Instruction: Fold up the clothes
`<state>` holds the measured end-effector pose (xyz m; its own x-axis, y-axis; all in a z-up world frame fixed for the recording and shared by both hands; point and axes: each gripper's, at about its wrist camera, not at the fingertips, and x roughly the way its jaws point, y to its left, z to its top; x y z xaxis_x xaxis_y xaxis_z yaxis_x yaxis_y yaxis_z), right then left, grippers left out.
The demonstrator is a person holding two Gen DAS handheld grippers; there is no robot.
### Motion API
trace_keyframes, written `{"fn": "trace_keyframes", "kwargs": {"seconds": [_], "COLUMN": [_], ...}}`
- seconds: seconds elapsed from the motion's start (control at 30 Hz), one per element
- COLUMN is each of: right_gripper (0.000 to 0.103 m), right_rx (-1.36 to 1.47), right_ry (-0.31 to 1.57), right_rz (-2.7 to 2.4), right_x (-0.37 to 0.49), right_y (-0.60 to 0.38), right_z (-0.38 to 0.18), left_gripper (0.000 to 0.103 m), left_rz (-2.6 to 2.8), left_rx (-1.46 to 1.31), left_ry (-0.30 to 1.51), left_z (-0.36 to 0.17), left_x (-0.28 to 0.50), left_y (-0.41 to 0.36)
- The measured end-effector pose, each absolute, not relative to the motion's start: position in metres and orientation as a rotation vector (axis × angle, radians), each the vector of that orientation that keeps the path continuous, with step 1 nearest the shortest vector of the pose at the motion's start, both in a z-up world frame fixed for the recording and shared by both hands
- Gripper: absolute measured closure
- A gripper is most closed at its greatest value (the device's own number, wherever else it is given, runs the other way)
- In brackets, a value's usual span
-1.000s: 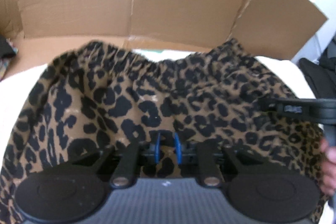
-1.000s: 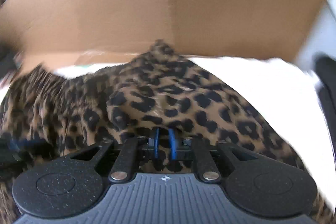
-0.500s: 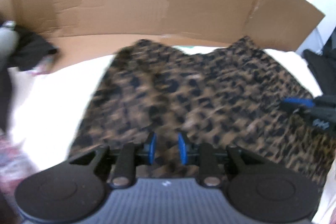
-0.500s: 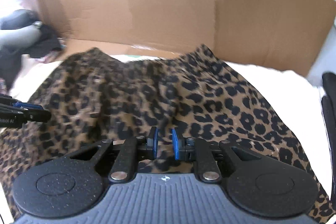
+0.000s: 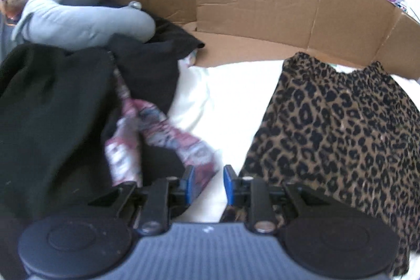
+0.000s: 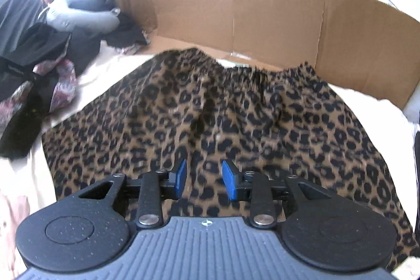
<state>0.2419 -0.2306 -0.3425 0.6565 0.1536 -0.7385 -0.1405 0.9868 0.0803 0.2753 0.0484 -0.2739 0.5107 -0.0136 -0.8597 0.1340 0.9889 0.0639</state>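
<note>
Leopard skirt (image 6: pixel 236 117) lies flat on the white bed, let go; right gripper (image 6: pixel 204 179) jaws just opening, empty, left gripper (image 5: pixel 207 184) narrowly parted, empty; next probably regrasp an edge to fold.

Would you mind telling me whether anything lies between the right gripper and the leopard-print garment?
Nothing visible does. The right gripper hangs directly over the leopard-print garment, jaws open and empty; the pile of dark clothes sits off to its left.

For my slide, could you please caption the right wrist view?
Open right gripper above the spread leopard-print garment.
</note>
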Motion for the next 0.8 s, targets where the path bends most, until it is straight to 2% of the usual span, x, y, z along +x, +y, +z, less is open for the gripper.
{"fn": "trace_keyframes", "kwargs": {"seconds": [0.27,0.47,0.8], "right_gripper": [0.066,0.066,0.066], "right_rx": [0.018,0.014,0.027], "right_ry": [0.902,0.921,0.957], "right_rz": [0.165,0.138,0.143], "right_x": [0.217,0.212,0.201], "right_y": [-0.244,-0.256,-0.253], "right_z": [-0.355,-0.356,-0.364], "left_gripper": [0.077,0.080,0.080], "left_rz": [-0.063,-0.054,-0.077], "left_rx": [0.107,0.020,0.040], "left_ry": [1.071,1.075,1.126], "left_z": [-0.282,-0.304,-0.344], "left_x": [0.245,0.233,0.237], "left_y": [0.064,0.065,0.050]}}
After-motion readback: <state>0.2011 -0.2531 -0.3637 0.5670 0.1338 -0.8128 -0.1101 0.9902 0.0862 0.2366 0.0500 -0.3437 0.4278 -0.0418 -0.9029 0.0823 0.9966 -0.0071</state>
